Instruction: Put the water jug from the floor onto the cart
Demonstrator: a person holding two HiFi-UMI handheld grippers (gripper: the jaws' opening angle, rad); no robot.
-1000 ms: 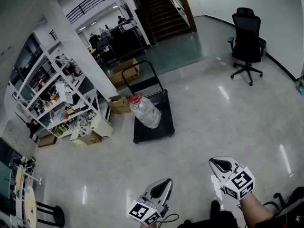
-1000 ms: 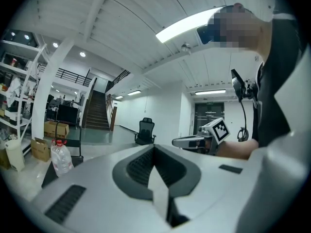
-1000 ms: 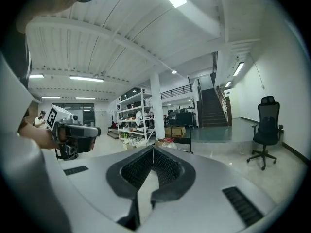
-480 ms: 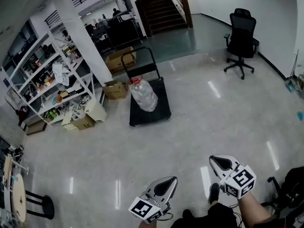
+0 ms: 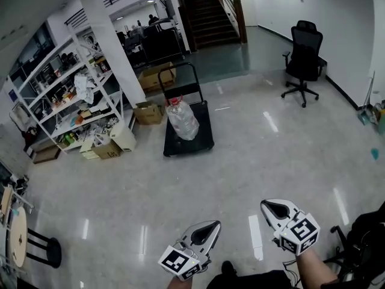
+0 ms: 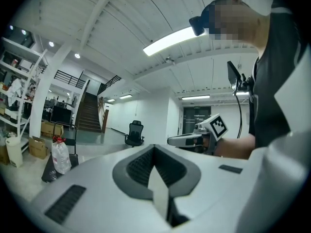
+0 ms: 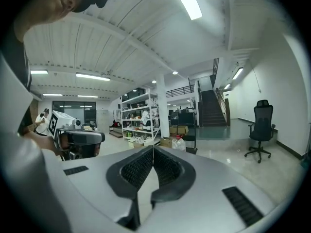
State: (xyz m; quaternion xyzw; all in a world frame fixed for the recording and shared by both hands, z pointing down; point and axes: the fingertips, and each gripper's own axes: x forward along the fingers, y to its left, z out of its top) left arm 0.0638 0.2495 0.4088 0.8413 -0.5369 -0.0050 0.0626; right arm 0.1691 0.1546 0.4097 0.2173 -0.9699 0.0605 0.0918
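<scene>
The clear water jug point(image 5: 182, 119) with a red cap stands on the black flat cart point(image 5: 201, 142), close to the cart's upright handle point(image 5: 178, 80). It is some way off across the shiny floor. Both grippers are held low near the person's body, far from the cart. My left gripper point(image 5: 212, 226) is shut with nothing in it, and so is my right gripper point(image 5: 268, 205). The jug point(image 6: 60, 155) shows small at the far left of the left gripper view, beyond the shut left gripper point(image 6: 154, 147). In the right gripper view the jug point(image 7: 179, 143) lies straight past the right gripper point(image 7: 153, 148).
White shelving point(image 5: 66, 95) full of clutter lines the left side, with cardboard boxes point(image 5: 148, 112) at its foot. A white pillar point(image 5: 114, 47) rises beside the cart. A black office chair point(image 5: 303, 60) stands at the right, stairs point(image 5: 210, 14) at the back, and a stool point(image 5: 36, 253) at the lower left.
The whole head view has shifted with the person's movement: the cart and jug now sit a little higher and smaller. Both grippers keep their places at the bottom and stay shut.
</scene>
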